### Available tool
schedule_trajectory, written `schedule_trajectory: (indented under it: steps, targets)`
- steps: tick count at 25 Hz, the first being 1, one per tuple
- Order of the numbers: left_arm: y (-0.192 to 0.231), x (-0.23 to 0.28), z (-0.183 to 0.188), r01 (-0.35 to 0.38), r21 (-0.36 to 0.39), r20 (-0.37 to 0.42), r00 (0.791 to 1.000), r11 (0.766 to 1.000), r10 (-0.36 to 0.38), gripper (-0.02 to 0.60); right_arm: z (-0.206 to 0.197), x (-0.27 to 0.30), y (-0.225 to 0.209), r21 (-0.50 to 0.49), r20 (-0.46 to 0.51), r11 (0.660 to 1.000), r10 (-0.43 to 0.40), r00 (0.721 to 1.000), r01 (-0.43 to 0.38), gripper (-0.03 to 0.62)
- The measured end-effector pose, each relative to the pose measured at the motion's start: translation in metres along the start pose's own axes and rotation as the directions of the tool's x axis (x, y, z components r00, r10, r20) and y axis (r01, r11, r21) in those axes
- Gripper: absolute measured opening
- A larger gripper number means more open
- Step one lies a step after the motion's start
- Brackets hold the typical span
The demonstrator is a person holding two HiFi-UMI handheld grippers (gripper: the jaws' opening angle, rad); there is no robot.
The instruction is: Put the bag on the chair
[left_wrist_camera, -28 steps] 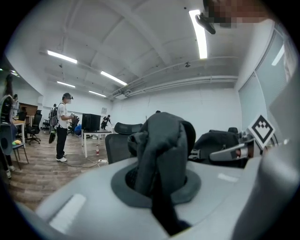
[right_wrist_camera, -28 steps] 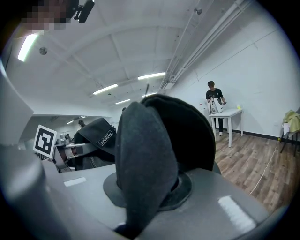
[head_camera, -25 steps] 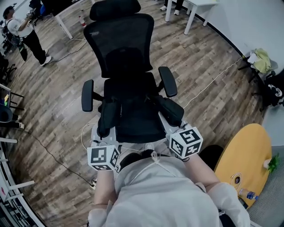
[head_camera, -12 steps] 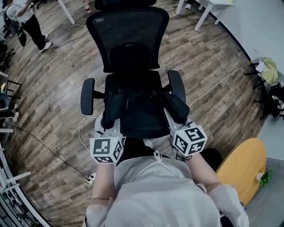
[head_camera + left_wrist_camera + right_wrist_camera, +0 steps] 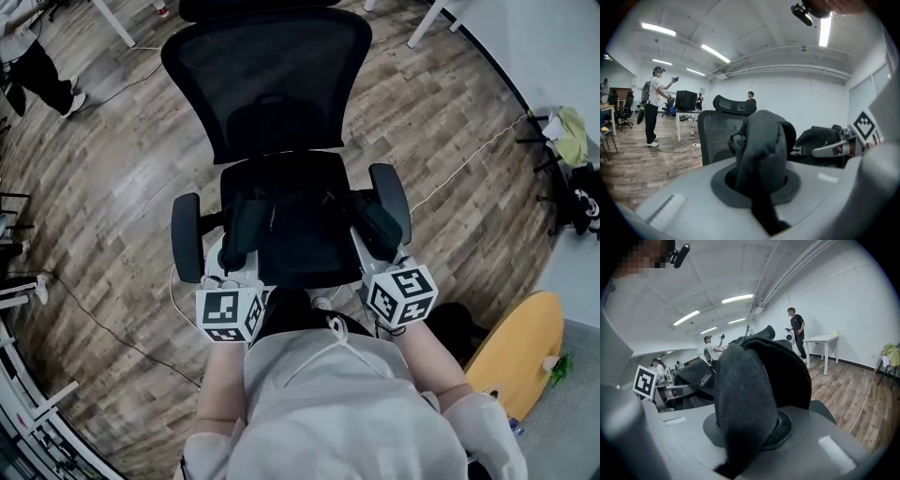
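Left gripper [image 5: 228, 281] jaws are clamped tight on one black shoulder strap [image 5: 761, 145], and the right gripper [image 5: 375, 272] grips the other strap [image 5: 745, 394] the same way. The bag [image 5: 295, 230] hangs between them over the seat of the chair [image 5: 267, 84], inside the two armrests; contact with the seat is not discernible. Step in hand, by my reading, is lowering: bring both hands down evenly, centre the bag toward the seat's back edge against the backrest, and release only once the straps slacken.
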State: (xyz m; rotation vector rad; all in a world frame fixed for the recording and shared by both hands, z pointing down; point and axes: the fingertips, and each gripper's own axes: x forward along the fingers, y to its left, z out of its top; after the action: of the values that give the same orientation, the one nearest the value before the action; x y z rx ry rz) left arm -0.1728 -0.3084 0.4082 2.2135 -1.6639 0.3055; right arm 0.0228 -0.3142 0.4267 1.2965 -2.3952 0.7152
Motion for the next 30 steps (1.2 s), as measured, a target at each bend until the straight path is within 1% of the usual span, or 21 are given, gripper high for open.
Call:
schedule_trajectory:
  steps: [3, 7, 9, 12, 16, 23, 30]
  targets:
    - [0.025, 0.029, -0.013, 0.012, -0.015, -0.036, 0.999, 1.0, -0.013, 0.031, -0.004, 0.037, -0.007, -0.002, -0.011, 1.0, -0.014, 1.0, 0.014, 0.026]
    - [0.05, 0.068, -0.042, 0.011, -0.029, -0.103, 0.995, 1.0, -0.014, 0.031, -0.023, 0.083, -0.02, -0.008, -0.026, 1.0, -0.024, 0.999, 0.024, 0.026]
    - [0.06, 0.088, -0.059, 0.011, -0.037, -0.14, 0.99, 0.999, -0.016, 0.031, -0.034, 0.104, -0.03, -0.009, -0.046, 1.0, -0.03, 0.998, 0.03, 0.026]
    - [0.076, 0.114, -0.083, 0.01, -0.068, -0.193, 0.981, 0.998, -0.023, 0.031, -0.05, 0.136, -0.041, -0.014, -0.091, 0.999, -0.05, 0.995, 0.049, 0.026]
    - [0.095, 0.145, -0.11, 0.003, -0.094, -0.244, 0.969, 0.996, -0.026, 0.031, -0.07, 0.175, -0.054, -0.007, -0.142, 0.997, -0.071, 0.987, 0.071, 0.026]
    - [0.117, 0.187, -0.164, 0.001, -0.111, -0.337, 0.941, 0.994, -0.039, 0.031, -0.105, 0.229, -0.077, 0.002, -0.221, 0.995, -0.094, 0.971, 0.097, 0.028]
    - [0.129, 0.208, -0.209, -0.022, -0.138, -0.422, 0.906, 0.99, -0.039, 0.031, -0.143, 0.264, -0.09, -0.004, -0.307, 0.994, -0.101, 0.946, 0.105, 0.028]
